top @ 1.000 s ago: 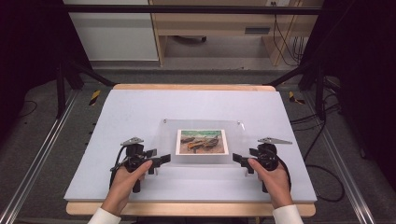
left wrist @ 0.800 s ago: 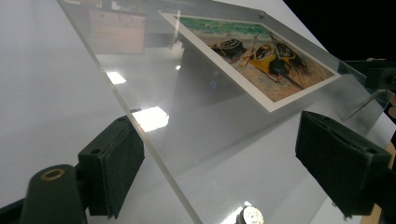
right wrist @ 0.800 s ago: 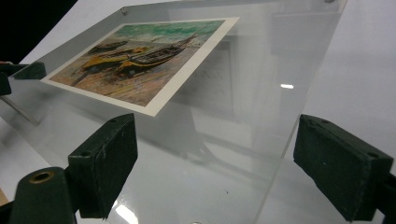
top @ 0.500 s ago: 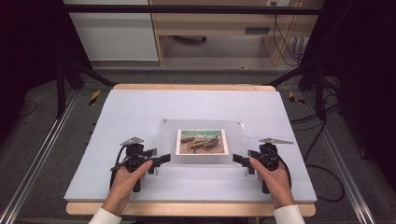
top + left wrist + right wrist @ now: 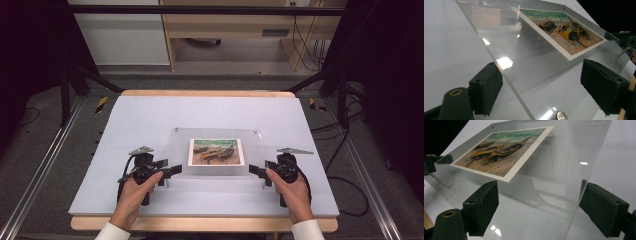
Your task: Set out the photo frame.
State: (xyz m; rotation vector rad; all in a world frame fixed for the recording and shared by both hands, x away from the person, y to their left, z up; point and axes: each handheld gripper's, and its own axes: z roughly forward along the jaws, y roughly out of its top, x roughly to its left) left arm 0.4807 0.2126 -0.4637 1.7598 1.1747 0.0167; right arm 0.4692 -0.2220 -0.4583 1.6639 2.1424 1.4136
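A clear acrylic frame (image 5: 178, 145) lies on the white table top (image 5: 140, 120), with a print of beached boats (image 5: 216, 151) inside it. My left gripper (image 5: 172, 173) is at the frame's near left corner and is open. In the left gripper view the acrylic frame's edge (image 5: 506, 82) runs between my left gripper's (image 5: 544, 93) wide-set jaws, with the boat print (image 5: 564, 30) beyond them. My right gripper (image 5: 256, 174) stands open at the near right corner. The acrylic frame (image 5: 564, 170) passes between my right gripper's (image 5: 537, 212) jaws in the right gripper view, and the boat print (image 5: 504, 152) lies farther off.
A metal standoff screw (image 5: 560, 116) sits at the frame's near corner. Yellow-and-black clamps (image 5: 101, 103) (image 5: 315, 104) hold the table's far corners. A wooden strip (image 5: 200, 224) edges the near side. Cabinets (image 5: 120, 35) stand behind, and cables (image 5: 345, 140) trail on the right floor.
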